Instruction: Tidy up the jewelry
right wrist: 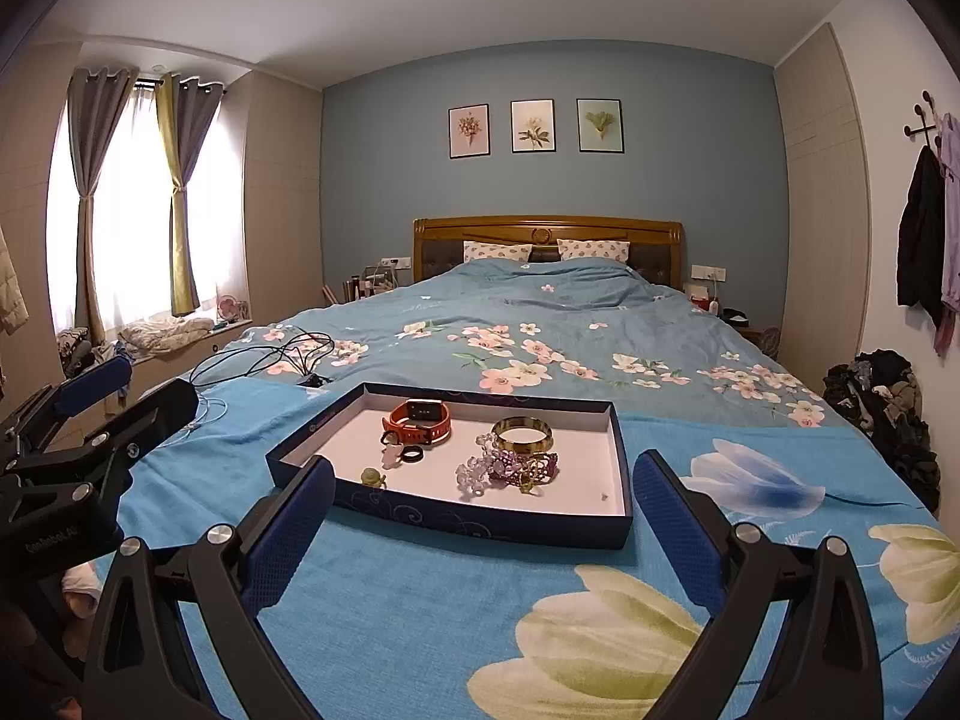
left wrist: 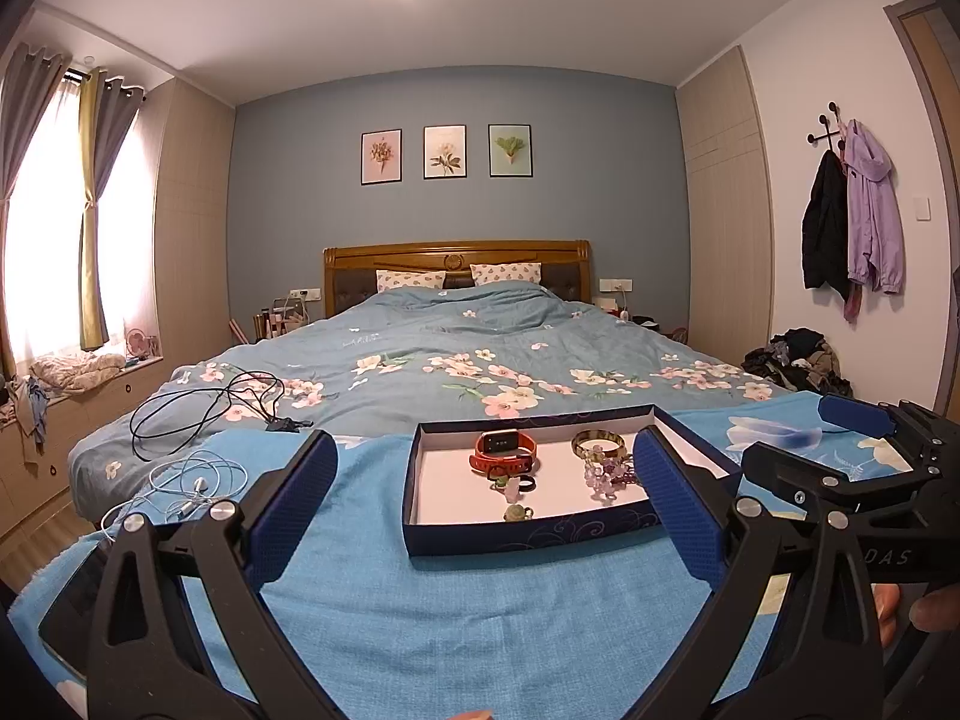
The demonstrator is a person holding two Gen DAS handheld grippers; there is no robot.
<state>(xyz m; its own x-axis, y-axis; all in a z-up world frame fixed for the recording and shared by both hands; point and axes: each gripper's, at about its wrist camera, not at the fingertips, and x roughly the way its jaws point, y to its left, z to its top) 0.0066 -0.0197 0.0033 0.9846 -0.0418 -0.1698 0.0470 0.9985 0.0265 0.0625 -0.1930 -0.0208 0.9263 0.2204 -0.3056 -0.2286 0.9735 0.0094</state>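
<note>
A dark blue shallow box [left wrist: 528,535] [right wrist: 480,519] with a white floor lies on a blue towel on the bed. Inside are a red wristband watch [left wrist: 504,451] [right wrist: 420,417], a gold bangle [left wrist: 597,441] [right wrist: 522,433], purple bead bracelets [left wrist: 606,473] [right wrist: 510,468], a black ring [left wrist: 525,482] [right wrist: 411,453] and a small green pendant [left wrist: 516,513] [right wrist: 372,476]. My left gripper [left wrist: 483,462] [right wrist: 150,387] is open just short of the box's near left. My right gripper [right wrist: 483,468] [left wrist: 804,438] is open at the near right. Neither holds anything.
A black cable [left wrist: 210,402] [right wrist: 270,354] and white earphones [left wrist: 198,480] lie on the bed left of the box. A clothes pile [left wrist: 798,360] [right wrist: 888,408] sits on the floor at the right. The flowered blue towel [right wrist: 420,618] spreads under both grippers.
</note>
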